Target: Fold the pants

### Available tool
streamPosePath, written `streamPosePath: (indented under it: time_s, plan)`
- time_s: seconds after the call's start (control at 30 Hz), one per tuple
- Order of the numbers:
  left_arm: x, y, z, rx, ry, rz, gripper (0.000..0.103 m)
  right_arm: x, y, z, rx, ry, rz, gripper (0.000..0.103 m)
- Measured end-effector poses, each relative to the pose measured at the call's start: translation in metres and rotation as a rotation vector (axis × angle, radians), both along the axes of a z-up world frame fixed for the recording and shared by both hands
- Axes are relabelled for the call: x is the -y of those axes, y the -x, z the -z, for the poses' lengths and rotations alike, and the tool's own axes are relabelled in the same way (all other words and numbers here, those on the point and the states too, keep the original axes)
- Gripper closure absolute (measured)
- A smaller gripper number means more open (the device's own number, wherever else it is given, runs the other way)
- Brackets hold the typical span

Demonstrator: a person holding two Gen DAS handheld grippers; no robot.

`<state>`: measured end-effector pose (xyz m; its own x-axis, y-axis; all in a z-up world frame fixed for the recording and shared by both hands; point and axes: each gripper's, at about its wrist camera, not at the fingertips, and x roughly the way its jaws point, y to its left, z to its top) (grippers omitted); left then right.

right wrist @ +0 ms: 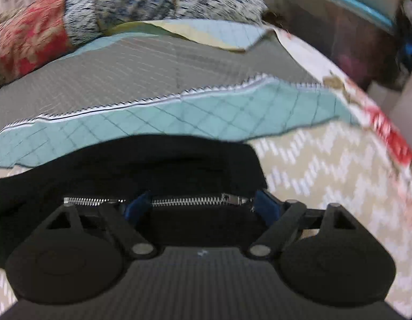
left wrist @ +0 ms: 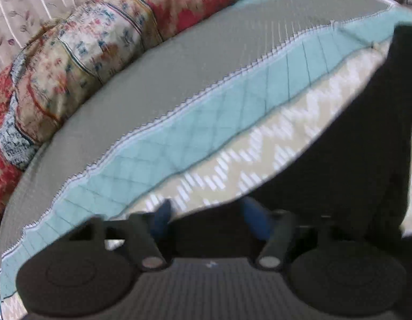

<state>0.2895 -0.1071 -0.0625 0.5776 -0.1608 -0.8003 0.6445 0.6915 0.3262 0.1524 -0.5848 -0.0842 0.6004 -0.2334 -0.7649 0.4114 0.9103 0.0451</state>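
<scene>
Black pants [right wrist: 126, 165] lie on the bed [right wrist: 326, 160], on its zigzag-patterned cover. Right gripper [right wrist: 203, 205] stands wide, released, its blue fingers [right wrist: 267, 205] straddling the silver zipper [right wrist: 184, 200], which runs crosswise. Only the left view shows dark cloth running up toward the far edge; left gripper [left wrist: 208, 218], partly parted, grips nothing.

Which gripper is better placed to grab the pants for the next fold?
Right, probably. The right gripper has its fingers spread over the black pants at the zipper. The left gripper reaches only their edge.
</scene>
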Motion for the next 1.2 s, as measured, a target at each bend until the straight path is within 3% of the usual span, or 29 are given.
streamPosePath:
  time_s: [0.03,0.07,0.13,0.17,0.23,0.3,0.43,0.5,0.53,0.6,0.67,0.77,0.83,0.93,1.0,1.1,1.2]
  plan:
    - [0.003,0.005,0.000,0.007,0.001,0.011,0.098,-0.002,0.000,0.001,0.011,0.011,0.011,0.018]
    - [0.008,0.008,0.002,0.012,-0.017,0.005,0.099,-0.006,0.000,0.000,0.012,0.036,0.008,0.037]
    - [0.019,0.018,0.000,0.097,-0.038,0.016,0.100,-0.015,-0.002,-0.007,0.016,0.119,0.002,0.070]
    - [0.022,0.020,-0.002,0.139,-0.039,0.010,0.100,-0.017,-0.003,-0.011,0.024,0.126,-0.003,0.081]
    - [0.020,0.014,-0.009,0.180,-0.006,-0.043,0.100,-0.021,-0.006,-0.019,0.057,0.178,0.003,0.085]
    - [0.012,0.000,-0.022,0.232,0.043,-0.147,0.100,-0.024,-0.009,-0.027,0.099,0.246,0.034,0.085]
    - [0.000,-0.031,-0.041,0.296,0.111,-0.329,0.099,-0.013,-0.018,-0.042,0.216,0.234,0.162,0.082]
    - [0.002,-0.048,-0.037,0.307,0.079,-0.418,0.095,-0.013,-0.030,-0.036,0.186,0.212,0.166,0.059]
    - [0.004,-0.054,-0.032,0.286,0.043,-0.438,0.093,-0.013,-0.040,-0.028,0.126,0.195,0.145,0.040]
    - [0.006,-0.057,-0.027,0.209,0.028,-0.438,0.092,-0.016,-0.047,-0.018,0.048,0.192,0.100,0.039]
    - [0.004,-0.043,-0.031,0.193,0.054,-0.429,0.092,-0.022,-0.032,-0.025,0.082,0.213,0.088,0.038]
    - [0.002,-0.007,-0.043,0.208,0.101,-0.377,0.087,-0.016,0.006,-0.042,0.160,0.171,0.109,0.038]
    - [0.003,0.026,-0.054,0.197,0.158,-0.310,0.074,-0.008,0.037,-0.051,0.198,0.136,0.152,0.038]
    - [0.014,0.077,-0.061,0.160,0.206,-0.169,0.071,0.005,0.094,-0.062,0.247,0.059,0.221,0.038]
    - [0.028,0.115,-0.060,0.130,0.215,-0.041,0.069,0.010,0.128,-0.061,0.262,-0.005,0.253,0.038]
    - [0.051,0.164,-0.054,0.103,0.203,0.130,0.056,0.013,0.171,-0.050,0.261,-0.127,0.272,0.038]
    - [0.064,0.190,-0.044,0.116,0.151,0.225,0.056,0.003,0.191,-0.041,0.239,-0.178,0.271,0.038]
